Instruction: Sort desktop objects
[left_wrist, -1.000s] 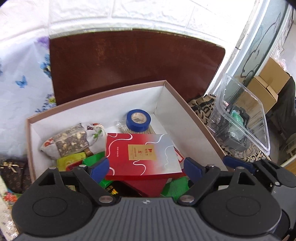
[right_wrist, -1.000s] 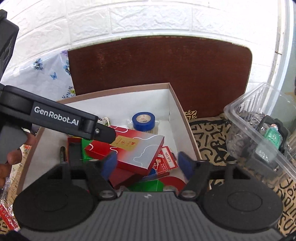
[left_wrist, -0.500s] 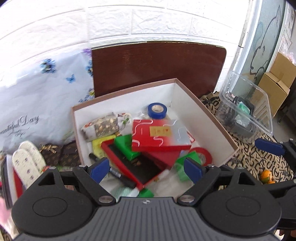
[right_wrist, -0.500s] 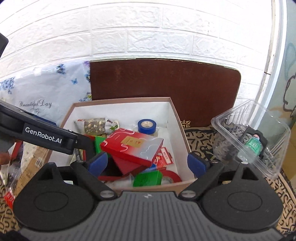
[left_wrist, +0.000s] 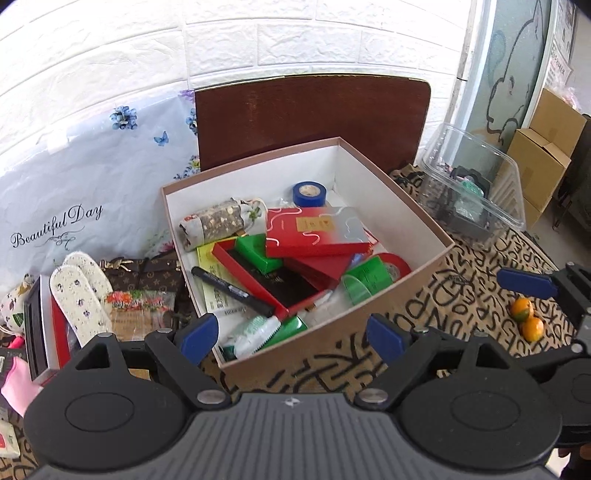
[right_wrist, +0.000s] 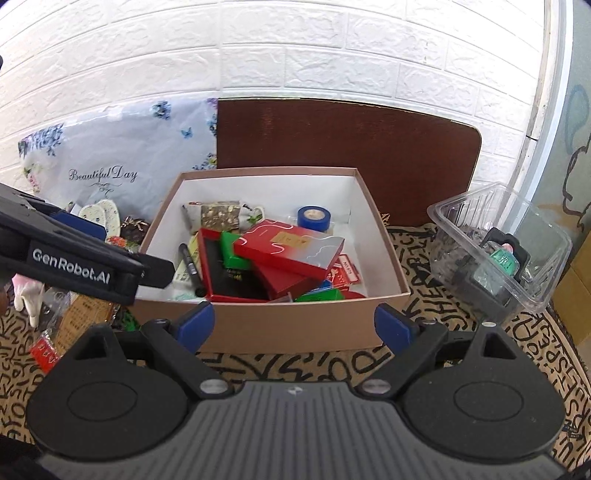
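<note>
Landmark for all positions: the cardboard box (right_wrist: 273, 326), open-topped, white inside, standing on the table (right_wrist: 461, 325), which is covered in a black-lettered mat.

Behind the box: a dark brown board (right_wrist: 343, 155) upright against the white brick wall. Behind and left of the box: a floral bag (left_wrist: 74, 199) printed "Beautiful Day".

Right of the box, apart from it: a clear plastic tub (right_wrist: 498, 251) holding dark items and a green-labelled bottle. Further right and nearer the camera in the left wrist view: two small oranges (left_wrist: 526, 319), touching each other.

Left of the box: loose clutter, including a pair of white spotted insoles (left_wrist: 79, 291) and a brown monogram pouch (left_wrist: 144, 273).

Inside the box, largest first: a red and silver flat box (right_wrist: 291, 251) lying tilted on top of the pile near the middle; a red tray (right_wrist: 227, 271) with a dark inside under it, towards the left; a patterned cloth pouch (left_wrist: 218, 223) at the back left; green packets (left_wrist: 258, 253) beside the tray; a blue tape roll (right_wrist: 314, 217) at the back right corner; a black marker (left_wrist: 231, 291) along the left wall.

Left tool (left_wrist: 291, 338): jaws apart, nothing between them, hanging in front of the box's near corner. Right tool (right_wrist: 295, 328): jaws have just been opening and stand wide apart, nothing between them, in front of the box's near wall.
</note>
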